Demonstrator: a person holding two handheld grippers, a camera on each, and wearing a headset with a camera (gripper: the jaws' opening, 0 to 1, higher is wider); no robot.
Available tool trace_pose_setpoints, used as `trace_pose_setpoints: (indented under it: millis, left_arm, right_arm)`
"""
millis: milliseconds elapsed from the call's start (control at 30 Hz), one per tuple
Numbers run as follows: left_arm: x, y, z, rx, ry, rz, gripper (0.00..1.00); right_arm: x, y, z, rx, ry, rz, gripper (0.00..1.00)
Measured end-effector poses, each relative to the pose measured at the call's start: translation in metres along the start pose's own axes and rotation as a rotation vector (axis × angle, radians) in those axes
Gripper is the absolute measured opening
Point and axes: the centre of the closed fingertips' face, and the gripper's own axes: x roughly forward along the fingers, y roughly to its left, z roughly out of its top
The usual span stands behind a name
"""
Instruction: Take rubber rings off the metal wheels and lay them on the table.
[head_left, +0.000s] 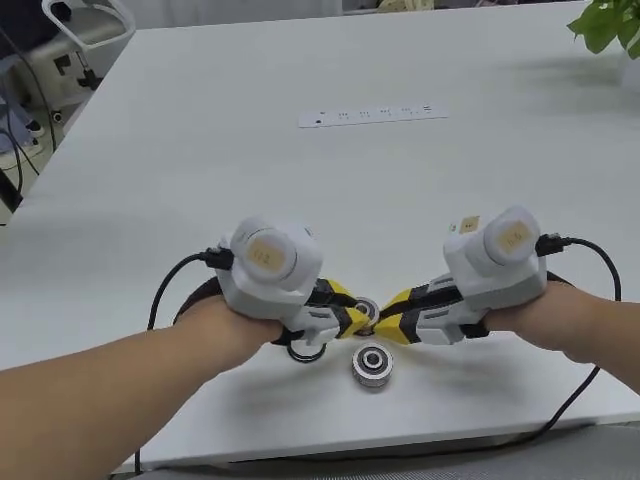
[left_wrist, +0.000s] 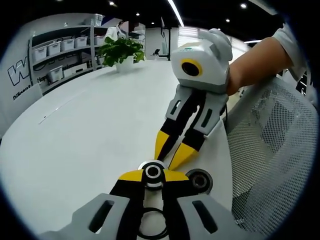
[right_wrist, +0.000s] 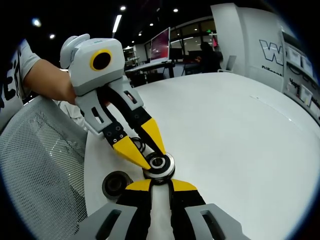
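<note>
Silver wheel, black rubber rim, clamped in L gripper; R gripper alongside

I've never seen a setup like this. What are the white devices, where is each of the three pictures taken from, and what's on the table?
There is no robot here: a person holds a two-jaw gripper in each hand. The head view comes from a headset camera looking down at the white table. The two round pictures come from a camera riding on each gripper, looking along its own yellow-tipped jaws. The left gripper is clamped on a metal wheel. The right gripper meets that wheel from the opposite side; I cannot tell whether it grips. A second wheel lies on the table nearby, and a loose black rubber ring lies under the left gripper.
</note>
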Motion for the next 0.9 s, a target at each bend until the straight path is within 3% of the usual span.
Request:
trace_pose_setpoints:
  millis: [300, 433, 633, 733, 900]
  left_arm:
    - [0.0002, -0.0010, -0.0004, 0.025, -0.004, 0.018, 0.07]
    - [-0.0001, -0.0007, 0.0000, 0.026, -0.004, 0.022, 0.07]
    - [-0.0004, -0.0016, -0.0003, 0.030, -0.002, 0.030, 0.07]
    - [-0.0002, -0.0008, -0.0004, 0.029, -0.004, 0.032, 0.07]
    - [-0.0001, -0.0011, -0.0005, 0.037, 0.000, 0.033, 0.07]
  right_arm:
    - [-0.0007, 0.0002, 0.0001, 0.018, -0.008, 0.004, 0.09]
    - [-0.0013, -0.0037, -0.0028, 0.057, -0.008, 0.003, 0.00]
    - [-0.0008, -0.0018, -0.0023, 0.086, -0.010, 0.001, 0.00]
    - [-0.0012, -0.0026, -0.0024, 0.156, -0.013, -0.005, 0.00]
    - [-0.0022, -0.0002, -0.0009, 0.206, -0.023, -0.009, 0.00]
